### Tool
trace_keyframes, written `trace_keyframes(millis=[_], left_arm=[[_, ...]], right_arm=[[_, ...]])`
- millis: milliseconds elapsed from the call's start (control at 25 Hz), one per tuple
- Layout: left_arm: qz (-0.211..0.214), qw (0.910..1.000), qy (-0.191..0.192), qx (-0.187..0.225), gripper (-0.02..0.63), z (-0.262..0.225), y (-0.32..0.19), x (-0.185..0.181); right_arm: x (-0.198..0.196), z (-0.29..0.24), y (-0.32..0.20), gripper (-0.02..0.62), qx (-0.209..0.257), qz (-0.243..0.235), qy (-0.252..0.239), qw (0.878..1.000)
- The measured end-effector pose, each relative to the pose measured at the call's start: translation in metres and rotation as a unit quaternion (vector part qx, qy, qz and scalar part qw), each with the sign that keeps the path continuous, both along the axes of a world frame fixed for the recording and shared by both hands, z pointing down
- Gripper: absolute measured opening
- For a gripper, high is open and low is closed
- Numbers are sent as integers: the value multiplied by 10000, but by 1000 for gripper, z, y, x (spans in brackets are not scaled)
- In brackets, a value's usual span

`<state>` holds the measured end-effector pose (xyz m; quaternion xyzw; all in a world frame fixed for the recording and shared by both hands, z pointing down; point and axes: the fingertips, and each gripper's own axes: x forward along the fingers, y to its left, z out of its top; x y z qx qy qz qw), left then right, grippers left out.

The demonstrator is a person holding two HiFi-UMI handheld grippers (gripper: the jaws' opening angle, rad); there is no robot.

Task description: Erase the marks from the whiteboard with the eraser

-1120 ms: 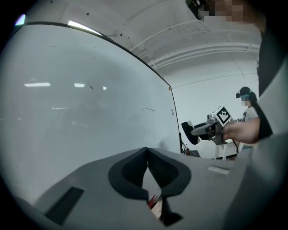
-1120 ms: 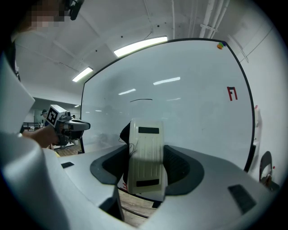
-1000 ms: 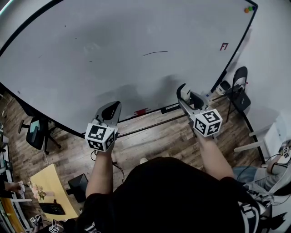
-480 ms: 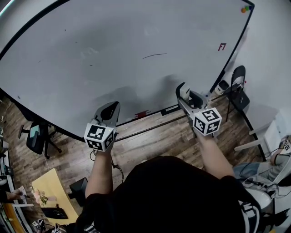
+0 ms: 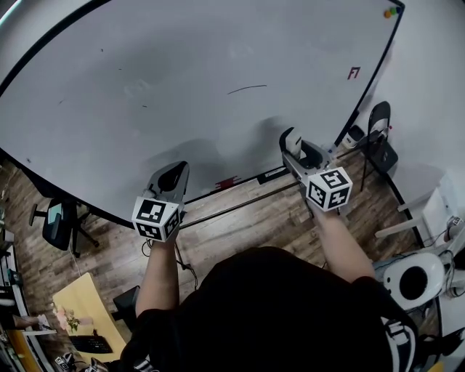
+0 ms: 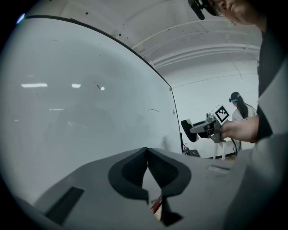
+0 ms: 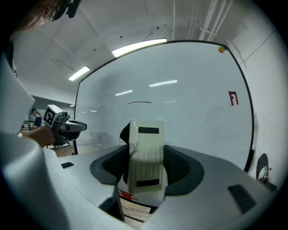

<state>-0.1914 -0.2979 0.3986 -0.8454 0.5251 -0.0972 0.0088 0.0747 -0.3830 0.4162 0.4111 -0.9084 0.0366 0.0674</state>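
Observation:
A large whiteboard [image 5: 182, 80] fills the upper head view. A thin dark stroke [image 5: 247, 89] runs across its middle and a small red mark [image 5: 354, 73] sits near its right edge. My right gripper [image 5: 293, 142] is shut on a white eraser [image 7: 145, 155], held just in front of the board's lower part, below the stroke [image 7: 138, 103] and left of the red mark [image 7: 232, 97]. My left gripper [image 5: 173, 176] is shut with nothing in it, near the board's lower edge; its pads [image 6: 147, 167] meet.
A red-and-black marker [image 5: 226, 180] lies on the board's tray. Coloured magnets [image 5: 393, 12] dot the top right corner. A black chair [image 5: 381, 145] stands at the right, another chair [image 5: 55, 218] and a wooden desk [image 5: 76, 312] at the lower left. A second person [image 6: 237, 105] stands far off.
Both grippers have crept slightly up and left toward the board. The eraser stays clamped in the right one.

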Motion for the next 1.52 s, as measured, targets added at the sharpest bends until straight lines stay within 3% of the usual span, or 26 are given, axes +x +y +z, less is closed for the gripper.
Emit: trace_keyframes(millis=[1520], left_arm=[[175, 9998, 8, -66, 12, 9, -17, -10]], right_arm=[[-49, -98, -98, 232, 1247, 237, 321, 9914]])
